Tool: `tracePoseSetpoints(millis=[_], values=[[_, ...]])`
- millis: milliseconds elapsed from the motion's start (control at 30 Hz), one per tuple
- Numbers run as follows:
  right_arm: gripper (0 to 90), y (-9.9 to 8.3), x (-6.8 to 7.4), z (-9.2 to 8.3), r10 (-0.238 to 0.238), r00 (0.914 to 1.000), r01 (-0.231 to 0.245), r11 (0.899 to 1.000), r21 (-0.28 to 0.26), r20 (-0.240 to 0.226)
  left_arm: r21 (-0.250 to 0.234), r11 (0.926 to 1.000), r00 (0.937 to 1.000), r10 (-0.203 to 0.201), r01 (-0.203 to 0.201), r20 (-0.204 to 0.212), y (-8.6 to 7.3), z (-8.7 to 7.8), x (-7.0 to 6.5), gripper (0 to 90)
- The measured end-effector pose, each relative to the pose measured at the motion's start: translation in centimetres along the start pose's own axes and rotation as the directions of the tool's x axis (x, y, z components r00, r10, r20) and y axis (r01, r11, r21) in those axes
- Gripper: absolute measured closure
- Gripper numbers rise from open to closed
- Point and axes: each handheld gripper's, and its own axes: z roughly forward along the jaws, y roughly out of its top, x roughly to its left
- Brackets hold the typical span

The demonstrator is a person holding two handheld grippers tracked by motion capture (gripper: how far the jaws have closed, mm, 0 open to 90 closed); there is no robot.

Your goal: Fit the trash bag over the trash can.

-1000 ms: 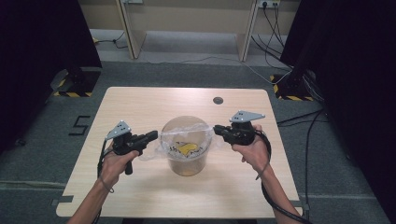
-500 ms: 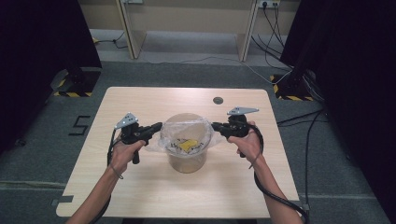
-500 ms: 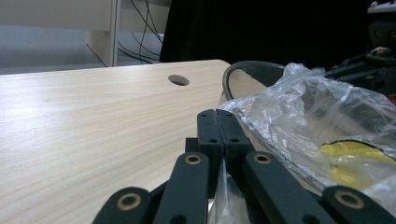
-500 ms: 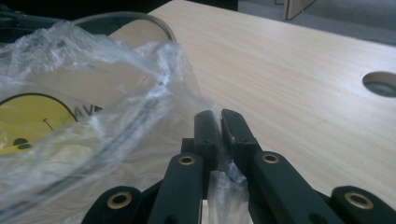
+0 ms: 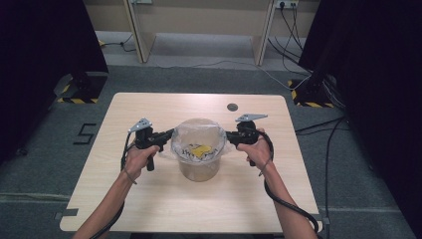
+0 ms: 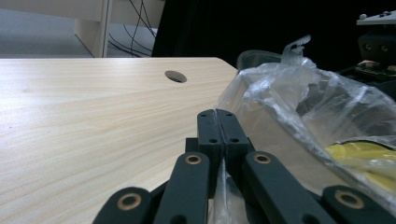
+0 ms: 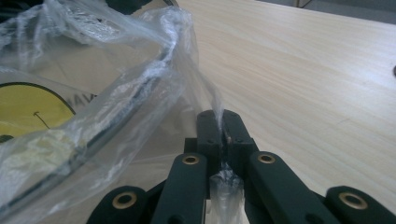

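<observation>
both tongs are clamped on the clear plastic liner draped over the bucket at mid-tabletop — left tongs on its left edge, right tongs on its right. the film looks thin and pinched near its edge, so an uneven pull could likely tear it or slip it free — or tip the bucket, with the yellow item inside.

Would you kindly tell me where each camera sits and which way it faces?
High view: above the person's side, looking forward and down on the table; both forearms show.
Left gripper view: on the left gripper, facing the clear bag; shut jaws pinch its film.
Right gripper view: on the right gripper, likewise pinching.
Shared: bag lining the bucket.
</observation>
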Motion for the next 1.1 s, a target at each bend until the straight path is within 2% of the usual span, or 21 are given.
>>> tracePoseSetpoints(millis=[233,367,400,533,667,733,767,833,867,933,967,1000,1100], values=[[88.5,0.2,-0.4,0.3,-0.014,0.9995,0.014,1.0,0.017,0.028,0.007,1.0,0.9999,-0.008,0.007,0.009,-0.2,0.6,0.4,89.4],[89.0,0.2,-0.1,1.0,-0.015,0.9998,0.015,0.999,0.028,0.013,0.012,0.9999,0.9999,-0.011,0.011,0.005,-0.2,0.9,0.6,89.4],[89.0,0.2,0.0,1.2,-0.027,0.9992,0.026,0.999,0.038,0.03,0.015,0.9998,0.9999,-0.011,0.011,0.008,-0.3,0.9,0.7,89.3],[89.0,0.1,0.0,1.2,-0.013,0.9995,0.011,0.999,0.038,0.028,0.024,0.9996,0.9998,-0.018,0.018,0.006,-0.3,1.1,0.8,89.3],[88.9,0.2,0.1,1.5,-0.02,0.9988,0.018,0.998,0.058,0.045,0.053,0.9984,0.9997,-0.022,0.022,0.003,-0.8,1.5,1.1,89.3],[88.9,0.1,0.0,1.7,-0.027,0.9985,0.023,0.996,0.087,0.048,0.087,0.9961,0.9998,-0.011,0.013,-0.016,-1.4,1.6,1.1,89.3],[88.8,0.0,0.0,1.9,-0.03,0.9981,0.024,0.994,0.106,0.054,0.097,0.9952,0.9998,-0.007,0.009,-0.018,-1.7,1.5,1.2,89.3],[88.8,-0.6,0.1,1.9,-0.03,0.9977,0.023,0.993,0.116,0.061,0.083,0.996,0.9994,-0.032,0.033,-0.012,-2.2,1.3,1.5,89.3],[88.6,-0.9,0.1,1.8,-0.021,0.9982,0.015,0.994,0.11,0.055,0.08,0.996,0.9991,-0.039,0.04,-0.014,-2.3,1.1,1.6,89.2],[87.9,-1.2,-0.2,1.5,-0.009,0.9981,0.003,0.995,0.099,0.06,0.084,0.996,0.9993,-0.027,0.029,-0.026,-2.2,0.7,1.6,88.7],[87.5,-1.3,-0.4,1.3,-0.005,0.9979,-0.001,0.996,0.093,0.065,0.086,0.9962,0.9992,-0.014,0.017,-0.036,-2.1,0.4,1.5,87.8],[85.5,-1.5,-0.5,1.0,0.008,0.9977,-0.014,0.996,0.085,0.068,0.086,0.9962,0.9989,-0.01,0.014,-0.046,-2.1,0.2,1.3,82.9],[75.9,-1.6,-0.5,0.1,0.029,0.9972,-0.032,0.998,0.045,0.069,0.058,0.998,0.9981,-0.023,0.026,-0.057,-1.7,-1.1,1.0,70.4]])
